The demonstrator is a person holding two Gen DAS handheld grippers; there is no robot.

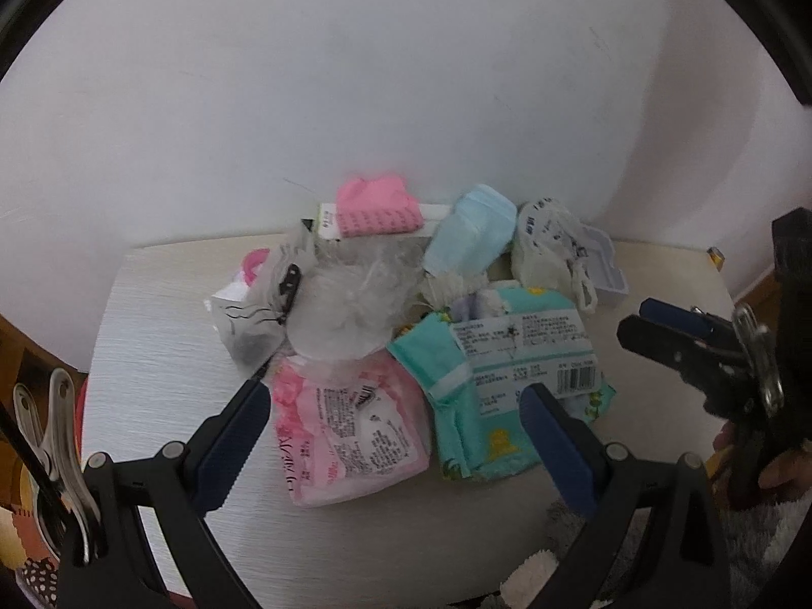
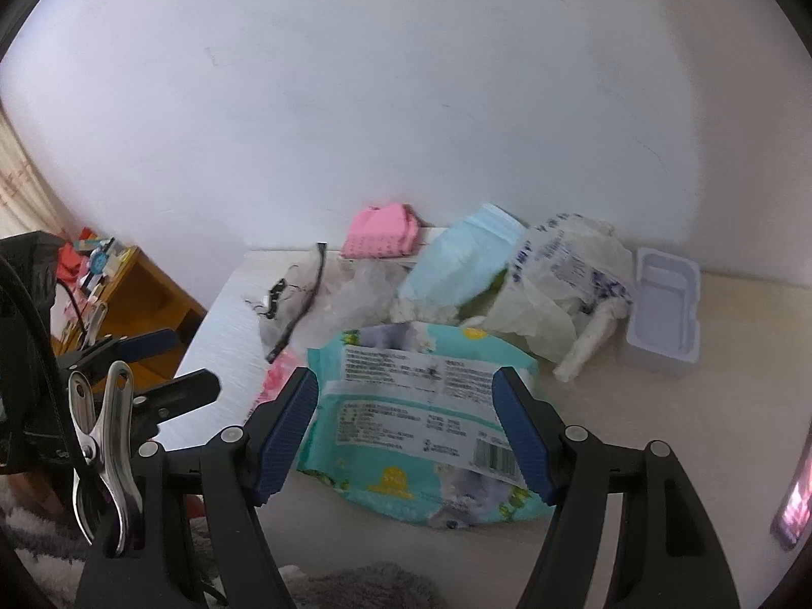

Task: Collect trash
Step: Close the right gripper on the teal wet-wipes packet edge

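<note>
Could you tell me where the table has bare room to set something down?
Bare strips: the white tabletop left of the pink printed wrapper, and the near edge before the teal wet-wipes pack. Crowded: the middle and back, from the pink folded cloth to the white plastic tray.

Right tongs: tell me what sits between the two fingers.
The teal wet-wipes pack lies between the open right tongs' fingers, shown in the right wrist view.

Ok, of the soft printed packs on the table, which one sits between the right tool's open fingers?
The teal wipes pack with the white label and barcode. The pink pack lies to its left, in front of the left tool instead.
</note>
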